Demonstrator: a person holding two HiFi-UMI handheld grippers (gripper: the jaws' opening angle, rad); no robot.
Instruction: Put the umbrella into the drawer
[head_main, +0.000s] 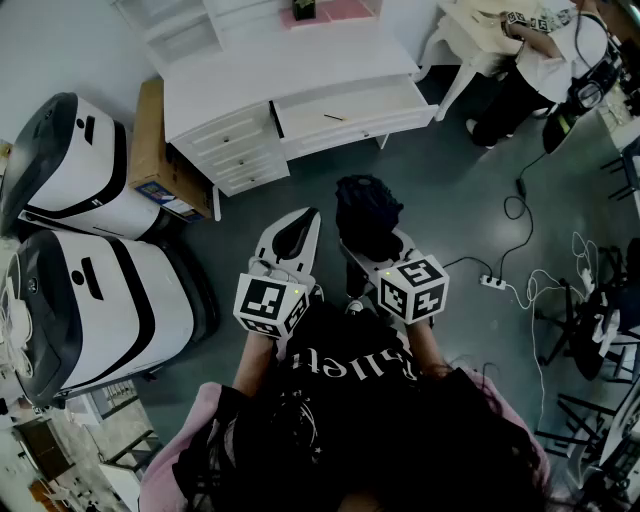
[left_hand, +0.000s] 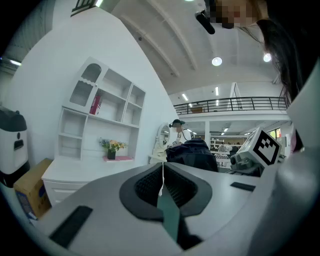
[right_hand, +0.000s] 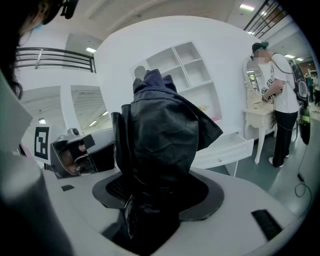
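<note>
The left claw (head_main: 297, 228) is shut on nothing, the black umbrella (head_main: 367, 212) is held in the wide-set right claw (head_main: 380, 248), well apart from the open drawer (head_main: 345, 112), so it likely needs to be carried there and put in.

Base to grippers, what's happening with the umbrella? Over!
Left gripper shut, empty. Right gripper clamped on folded black fabric umbrella. Ahead, white desk drawer pulled open; nothing seen blocking it.

Left gripper (head_main: 298, 228) level, jaws together, empty. Right gripper (head_main: 385, 243) tilted down, jaws wide, clamping umbrella (head_main: 367, 212).
</note>
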